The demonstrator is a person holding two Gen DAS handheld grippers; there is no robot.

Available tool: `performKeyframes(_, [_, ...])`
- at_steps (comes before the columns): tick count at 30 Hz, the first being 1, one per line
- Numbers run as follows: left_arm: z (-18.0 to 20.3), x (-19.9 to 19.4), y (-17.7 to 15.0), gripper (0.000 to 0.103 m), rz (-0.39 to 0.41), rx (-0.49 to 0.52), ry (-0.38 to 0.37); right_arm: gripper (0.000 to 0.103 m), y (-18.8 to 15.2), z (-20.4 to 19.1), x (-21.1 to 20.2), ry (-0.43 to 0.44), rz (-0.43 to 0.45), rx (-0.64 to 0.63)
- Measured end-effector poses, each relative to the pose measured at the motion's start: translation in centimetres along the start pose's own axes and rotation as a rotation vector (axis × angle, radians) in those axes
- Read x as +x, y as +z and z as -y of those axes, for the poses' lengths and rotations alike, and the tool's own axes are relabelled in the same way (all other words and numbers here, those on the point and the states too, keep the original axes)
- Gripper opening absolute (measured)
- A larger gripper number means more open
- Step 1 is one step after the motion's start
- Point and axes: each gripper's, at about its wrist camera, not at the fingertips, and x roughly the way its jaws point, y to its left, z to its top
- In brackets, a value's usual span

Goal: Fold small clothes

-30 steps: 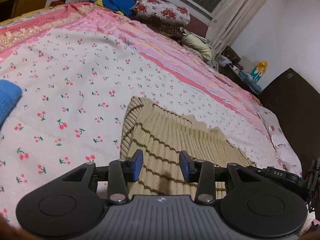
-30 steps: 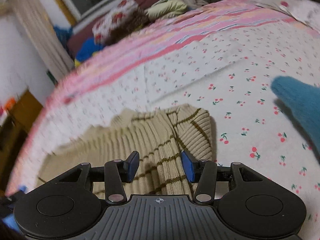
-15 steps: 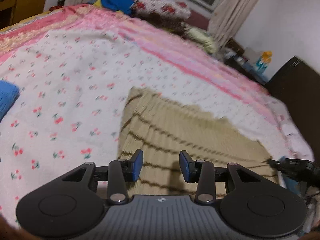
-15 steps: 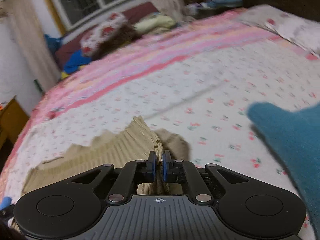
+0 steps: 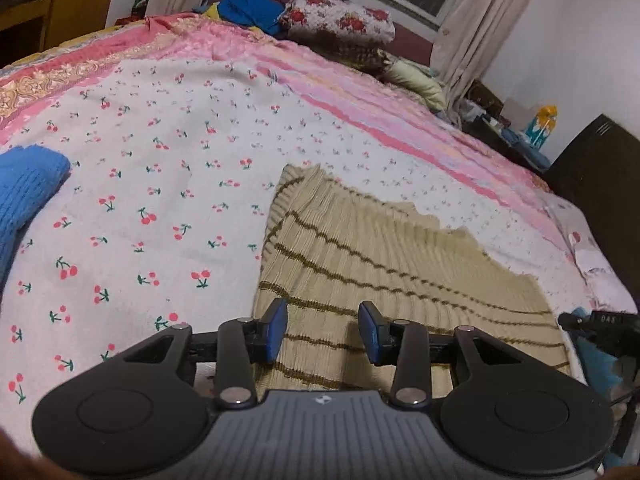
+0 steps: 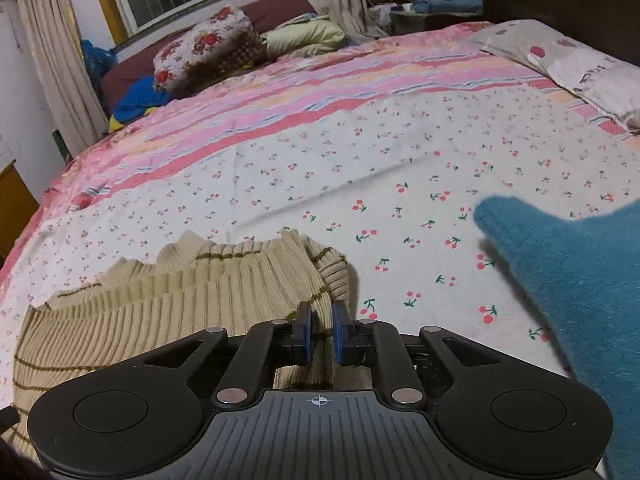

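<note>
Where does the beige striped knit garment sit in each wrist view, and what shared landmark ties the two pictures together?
Left wrist: beige striped knit garment lies flat, lower centre to right, beneath the left gripper.
Right wrist: lower left, one corner bunched between the fingers of the right gripper.
Shared landmark: floral pillow below the window.

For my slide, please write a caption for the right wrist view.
Right claw, jaws opening, with a fold of the beige striped sweater between them, on the cherry-print bedsheet.

Cherry-print bed (image 5: 168, 208): beige ribbed garment (image 5: 360, 264), blue knit (image 5: 24, 192), pillows (image 6: 208, 48).
</note>
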Motion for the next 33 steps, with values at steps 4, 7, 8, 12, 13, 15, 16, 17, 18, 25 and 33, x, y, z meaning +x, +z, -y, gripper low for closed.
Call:
performKeyframes(4, [0.2, -0.8, -0.2, 0.045, 0.022, 0.024, 0.012, 0.014, -0.8, -0.4, -2.8, -0.023, 0.085, -0.026])
performKeyframes(7, [0.1, -0.4, -0.6, 0.045, 0.007, 0.022, 0.028, 0.014, -2.0, -1.3, -4.4, 0.026, 0.108, -0.077])
performKeyframes(8, [0.1, -0.4, -0.7, 0.045, 0.009, 0.018, 0.031, 0.014, -2.4, -1.6, -4.5, 0.045, 0.097, -0.091])
performKeyframes(12, [0.6, -0.4, -0.8, 0.045, 0.008, 0.040, 0.045, 0.013, -4.3, -2.2, -3.4, 0.046, 0.027, -0.151])
performKeyframes(13, [0.6, -0.3, -0.8, 0.045, 0.002, 0.046, 0.051, 0.013, -4.6, -2.0, -2.7, 0.021, 0.002, -0.157])
performKeyframes(15, [0.7, -0.3, -0.8, 0.045, -0.002, 0.044, 0.056, 0.011, -4.9, -1.3, -1.8, -0.006, -0.018, -0.150])
performKeyframes(16, [0.7, -0.3, -0.8, 0.045, -0.003, 0.041, 0.056, 0.010, -4.9, -1.0, -1.7, -0.009, -0.017, -0.142])
performKeyframes(17, [0.7, -0.4, -0.7, 0.045, -0.004, 0.037, 0.055, 0.009, -4.7, -0.8, -1.8, -0.006, -0.020, -0.126])
performKeyframes(18, [0.8, -0.5, -0.6, 0.045, -0.004, 0.036, 0.055, 0.009, -4.7, -0.6, -2.0, -0.006, -0.021, -0.115])
performKeyframes(25, [2.0, -0.5, -1.0, 0.045, -0.016, 0.101, 0.125, 0.008, -5.3, -0.5, -2.1, -0.058, -0.016, -0.142])
performKeyframes(33, [2.7, -1.8, -1.9, 0.045, -0.006, 0.157, 0.167, 0.009, -5.1, -1.6, -4.0, -0.114, -0.015, -0.175])
